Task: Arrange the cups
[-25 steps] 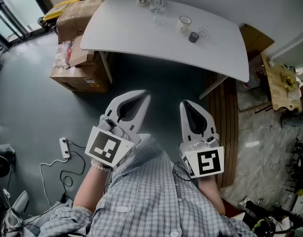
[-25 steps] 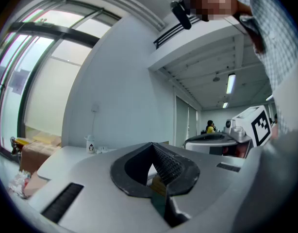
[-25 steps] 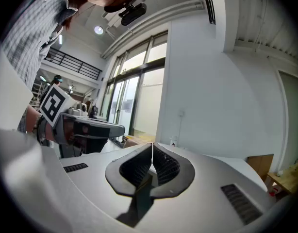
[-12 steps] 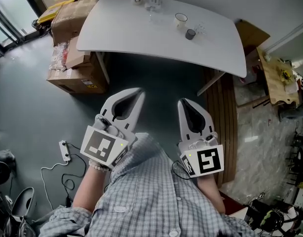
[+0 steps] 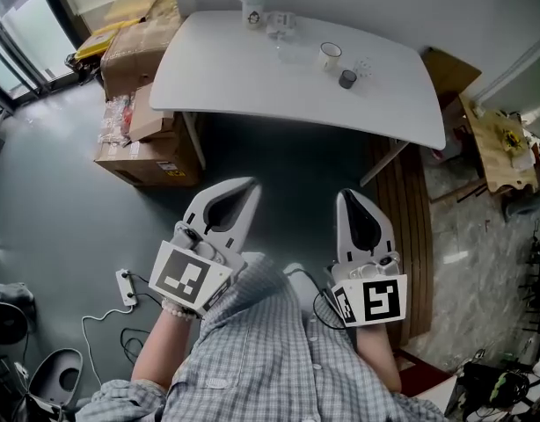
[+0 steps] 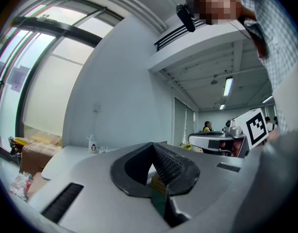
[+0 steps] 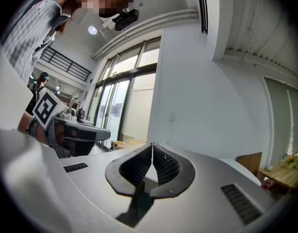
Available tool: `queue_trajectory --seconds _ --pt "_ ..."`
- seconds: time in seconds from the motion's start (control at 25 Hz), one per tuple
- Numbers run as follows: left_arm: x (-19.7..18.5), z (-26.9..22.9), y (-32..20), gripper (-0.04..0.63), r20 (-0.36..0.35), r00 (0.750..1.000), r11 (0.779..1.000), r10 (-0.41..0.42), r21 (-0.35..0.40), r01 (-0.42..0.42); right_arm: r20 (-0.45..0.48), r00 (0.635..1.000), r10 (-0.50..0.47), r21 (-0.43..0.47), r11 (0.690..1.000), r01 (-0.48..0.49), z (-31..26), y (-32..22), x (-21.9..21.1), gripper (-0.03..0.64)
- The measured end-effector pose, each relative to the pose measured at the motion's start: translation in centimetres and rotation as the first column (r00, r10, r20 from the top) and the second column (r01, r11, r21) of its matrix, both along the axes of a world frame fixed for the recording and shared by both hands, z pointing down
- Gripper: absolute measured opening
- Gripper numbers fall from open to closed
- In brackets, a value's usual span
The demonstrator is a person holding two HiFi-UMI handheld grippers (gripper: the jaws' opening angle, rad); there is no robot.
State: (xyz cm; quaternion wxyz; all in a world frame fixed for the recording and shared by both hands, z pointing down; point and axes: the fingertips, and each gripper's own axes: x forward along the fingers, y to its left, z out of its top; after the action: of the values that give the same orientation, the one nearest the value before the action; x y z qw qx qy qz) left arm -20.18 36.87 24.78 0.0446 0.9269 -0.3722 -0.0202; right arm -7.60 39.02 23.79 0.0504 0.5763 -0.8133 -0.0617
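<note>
Closed and empty, the left white plastic gripper [image 5: 249, 184] and the right white plastic gripper [image 5: 349, 197] hover well apart from the rounded white table [image 5: 226, 77], where a white ceramic cup [image 5: 330, 55] stands just beside a small dark cup [image 5: 347, 79].

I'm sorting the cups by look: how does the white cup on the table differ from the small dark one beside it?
The white cup is pale and larger; the dark cup is grey-black and smaller. The white cup stands farther back, the dark cup nearer the person. Both stand upright on the white table.
</note>
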Motion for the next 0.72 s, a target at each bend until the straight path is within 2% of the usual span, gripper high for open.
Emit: queue_trajectory --seconds 0.36,0.56,0.72 --pt "0.8 0.1 -2.2 0.008 0.014 1.000 1.000 0.022 0.002 -0.022 -0.037 0.997 0.061 -0.022 0.998 -0.062 0.5 -2.2 2.3 0.025" --pt "2.0 0.2 -5.0 0.008 0.048 0.999 1.000 -0.014 0.013 0.013 0.013 1.000 0.020 -0.033 0.999 -0.019 0.5 -5.3 3.5 0.025" --pt "3.5 -0.3 -8.5 0.008 0.065 0.997 0.999 -0.044 0.026 0.042 0.006 0.999 -0.035 -0.029 0.999 0.036 0.7 -9.5 4.6 0.025"
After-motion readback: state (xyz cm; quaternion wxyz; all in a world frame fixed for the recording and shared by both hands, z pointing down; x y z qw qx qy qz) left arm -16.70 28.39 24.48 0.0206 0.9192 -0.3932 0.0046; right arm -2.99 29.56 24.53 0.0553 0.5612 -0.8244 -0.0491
